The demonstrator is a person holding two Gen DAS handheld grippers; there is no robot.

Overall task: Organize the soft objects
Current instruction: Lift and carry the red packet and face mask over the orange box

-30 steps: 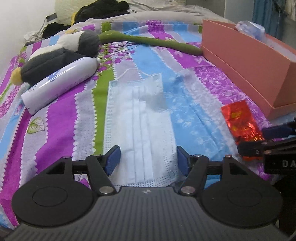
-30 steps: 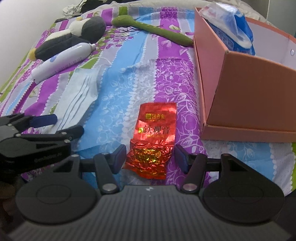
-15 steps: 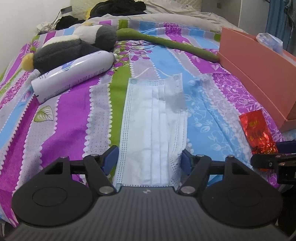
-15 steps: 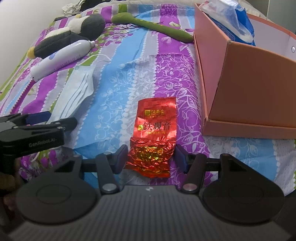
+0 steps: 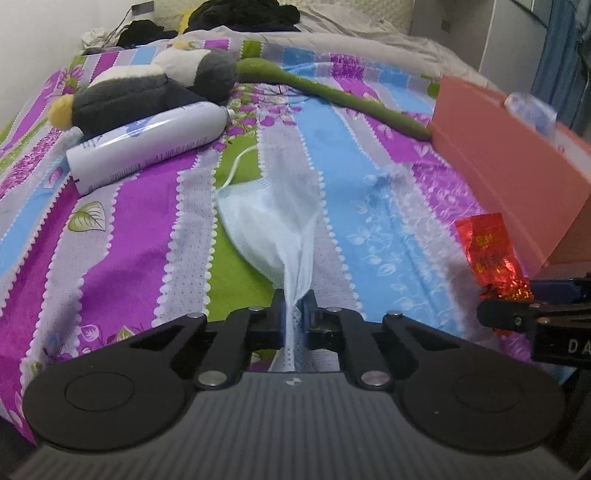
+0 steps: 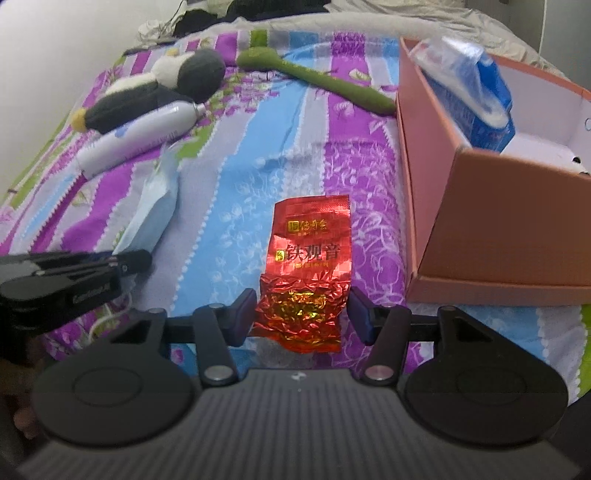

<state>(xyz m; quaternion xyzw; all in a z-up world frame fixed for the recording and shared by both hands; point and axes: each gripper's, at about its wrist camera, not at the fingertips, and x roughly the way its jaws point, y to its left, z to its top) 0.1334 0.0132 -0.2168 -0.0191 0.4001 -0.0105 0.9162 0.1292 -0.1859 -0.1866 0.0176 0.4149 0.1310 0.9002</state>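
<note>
Face mask (image 5: 275, 225) pinched, foil packet (image 6: 308, 273) bracketed
Left tongs (image 5: 294, 312) clamped on bunched mask edge; right tongs (image 6: 302, 314) spread wide around packet's crumpled end.

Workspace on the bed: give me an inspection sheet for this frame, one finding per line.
Surface: striped floral bedspread, rumpled.
Job's things: face mask pinched at its near end; red foil tea packet lying flat; plush penguin and green plush stem farther back; pink box on the right, holding a blue tissue pack.
Clutter: white spray bottle lying beside the penguin.
Grippers: left gripper shut on the mask; right gripper open, one finger on each side of the packet.
Cables: thin dark leads near the headboard, blurred.
Surroundings: dark clothes heaped at the far end, white wall at left.
</note>
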